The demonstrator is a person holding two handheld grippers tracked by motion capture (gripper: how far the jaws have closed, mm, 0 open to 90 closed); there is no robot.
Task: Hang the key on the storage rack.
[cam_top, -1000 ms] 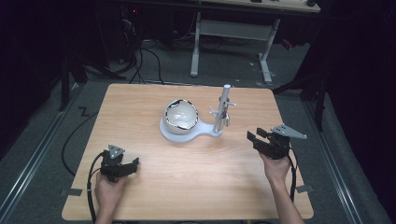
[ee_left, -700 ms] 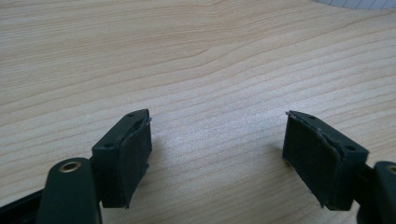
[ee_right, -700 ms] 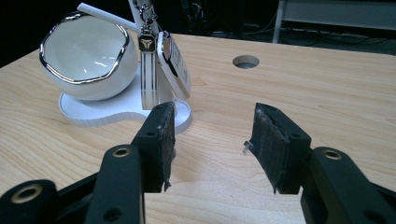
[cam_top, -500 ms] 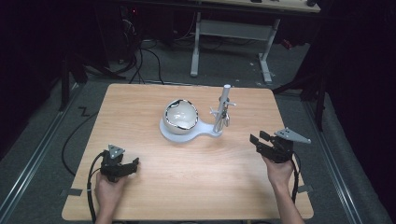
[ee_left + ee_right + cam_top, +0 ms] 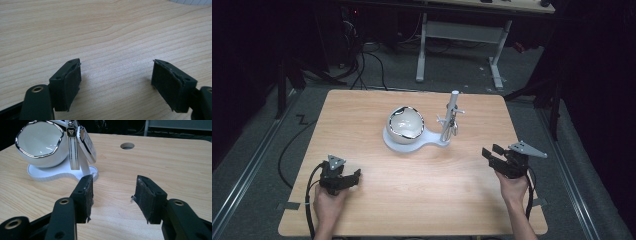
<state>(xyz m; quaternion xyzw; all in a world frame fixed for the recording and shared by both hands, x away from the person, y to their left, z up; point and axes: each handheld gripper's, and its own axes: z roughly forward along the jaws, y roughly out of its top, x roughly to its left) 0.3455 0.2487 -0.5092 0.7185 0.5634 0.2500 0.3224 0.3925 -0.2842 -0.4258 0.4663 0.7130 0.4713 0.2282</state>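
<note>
High view: white stand (image 5: 412, 142) with its bowl (image 5: 405, 123) and upright post (image 5: 451, 117) sits mid-counter (image 5: 362, 107), keys (image 5: 453, 126) hanging on the post. Right tool (image 5: 492, 153) is held near the counter's right edge, aimed at the stand, well apart from it; jaws apart, just been opening, nothing between them. Left tool (image 5: 353, 176) is at front left, jaws wide apart over bare wood, nothing held.
</note>
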